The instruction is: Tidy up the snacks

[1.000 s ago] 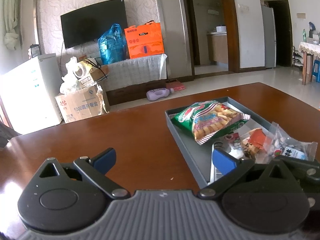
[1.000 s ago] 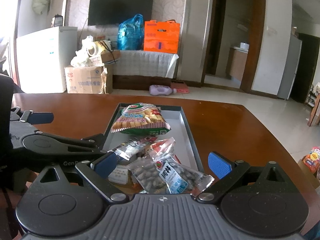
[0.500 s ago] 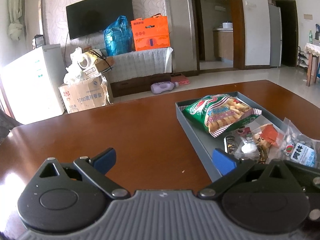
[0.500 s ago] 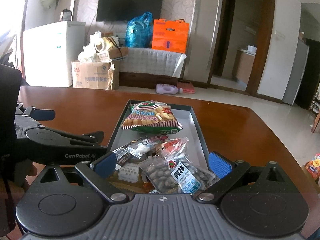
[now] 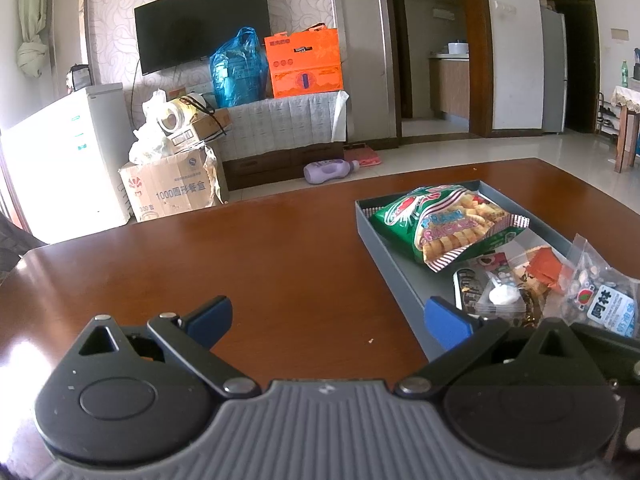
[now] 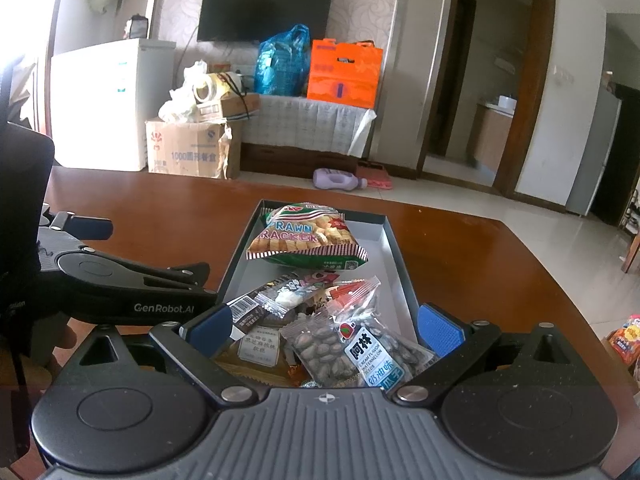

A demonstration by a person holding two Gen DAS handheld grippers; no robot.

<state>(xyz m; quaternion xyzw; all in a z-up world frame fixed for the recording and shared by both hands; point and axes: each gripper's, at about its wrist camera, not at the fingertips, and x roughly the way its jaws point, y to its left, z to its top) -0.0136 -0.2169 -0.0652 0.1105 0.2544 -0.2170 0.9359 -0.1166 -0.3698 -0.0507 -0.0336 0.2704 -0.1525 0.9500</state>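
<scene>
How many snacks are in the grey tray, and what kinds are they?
Prawn cracker bag: 1
Watermelon seed packet: 1
Black packet: 1
Red-orange packet: 1
Tan labelled packet: 1
Total: 5 that show in the tray; the pile may hide more.

Left gripper [image 5: 327, 318]: ribbed grey housing, two round black discs with triangular cut-outs, black link arms on silver rivets, blue fingertips [image 5: 446, 322]. Seen side-on from the right wrist camera, its black body bears white lettering "GenRobot.AI".

Right gripper [image 6: 326, 326]: same build; ribbed grey centre with a small compass-like mark, speckled black discs, silver pivot screws, blue pads [image 6: 440, 330] with a fine grid texture.

Hand [image 6: 60, 334]: bare skin partly visible beneath the left gripper.
</scene>
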